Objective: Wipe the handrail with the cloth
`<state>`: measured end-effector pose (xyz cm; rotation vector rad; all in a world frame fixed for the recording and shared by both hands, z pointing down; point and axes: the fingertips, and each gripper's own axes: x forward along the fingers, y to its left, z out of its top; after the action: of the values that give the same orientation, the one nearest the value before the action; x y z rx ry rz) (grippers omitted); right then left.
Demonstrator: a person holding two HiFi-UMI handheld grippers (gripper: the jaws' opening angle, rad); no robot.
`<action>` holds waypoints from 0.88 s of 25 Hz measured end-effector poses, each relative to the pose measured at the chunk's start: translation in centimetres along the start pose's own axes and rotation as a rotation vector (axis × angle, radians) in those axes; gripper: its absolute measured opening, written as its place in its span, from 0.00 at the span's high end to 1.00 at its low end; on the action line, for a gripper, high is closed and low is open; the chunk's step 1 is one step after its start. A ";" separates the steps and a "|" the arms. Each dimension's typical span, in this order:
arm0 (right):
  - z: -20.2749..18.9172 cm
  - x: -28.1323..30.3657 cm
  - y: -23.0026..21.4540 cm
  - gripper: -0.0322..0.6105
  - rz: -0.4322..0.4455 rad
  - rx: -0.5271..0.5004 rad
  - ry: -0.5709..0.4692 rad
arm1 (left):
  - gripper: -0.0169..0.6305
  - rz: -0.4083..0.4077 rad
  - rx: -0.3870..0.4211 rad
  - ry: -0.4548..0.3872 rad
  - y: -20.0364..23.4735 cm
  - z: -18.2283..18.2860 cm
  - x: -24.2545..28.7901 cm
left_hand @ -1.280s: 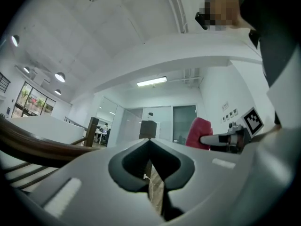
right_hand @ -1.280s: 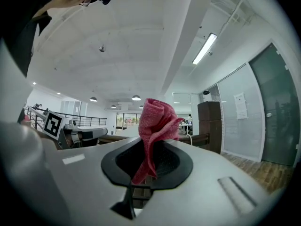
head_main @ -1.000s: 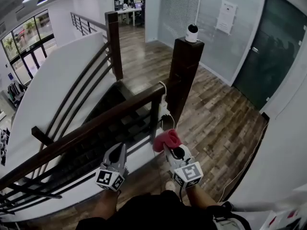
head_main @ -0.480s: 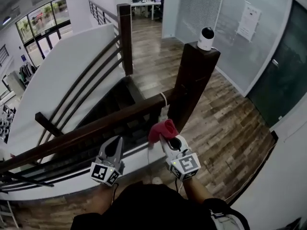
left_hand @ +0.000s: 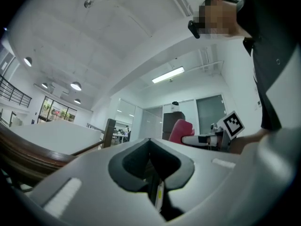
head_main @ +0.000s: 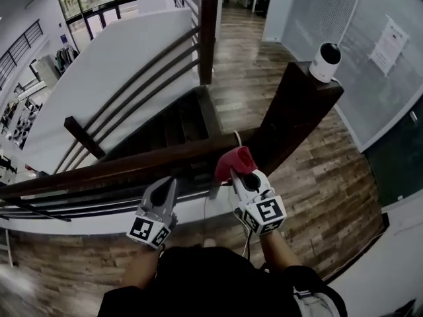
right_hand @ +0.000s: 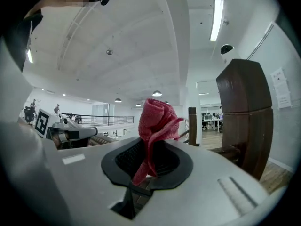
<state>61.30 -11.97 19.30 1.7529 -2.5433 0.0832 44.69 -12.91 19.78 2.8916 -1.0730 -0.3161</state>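
Observation:
The dark wooden handrail [head_main: 132, 167] runs from the left edge to a thick newel post [head_main: 297, 111]. My right gripper [head_main: 236, 172] is shut on a bunched red cloth [head_main: 234, 158], which stands at the rail's near side close to the post; whether it touches the rail I cannot tell. The right gripper view shows the cloth [right_hand: 157, 121] sticking up from the shut jaws, with the post [right_hand: 244, 112] to the right. My left gripper [head_main: 168, 183] is shut and empty, its tips just below the rail, left of the cloth. In the left gripper view the cloth [left_hand: 178, 131] shows at mid-right.
A white dome camera [head_main: 327, 58] sits on top of the post. Beyond the rail a stairwell [head_main: 172, 127] drops away, with slanted rails and a white wall [head_main: 112, 71]. Wood flooring [head_main: 317, 177] lies to the right of the post, and a cable [head_main: 210, 200] hangs below the rail.
Both grippers have come up closer to the handrail, and the cloth now stands at the rail beside the post. The head view has swung leftward over the stairwell.

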 end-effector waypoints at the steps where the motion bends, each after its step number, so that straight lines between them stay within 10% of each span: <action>1: -0.1 0.7 -0.2 0.89 0.006 -0.001 0.009 | 0.97 0.009 0.002 0.006 0.2 -0.1 0.0; 22: -3.3 10.6 -2.5 0.89 -0.045 -0.334 0.435 | 0.97 0.046 -0.032 0.063 3.3 -0.6 2.5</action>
<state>59.92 -22.48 23.38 1.4745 -2.0701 0.0306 44.51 -17.05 20.31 2.8236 -1.1121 -0.2362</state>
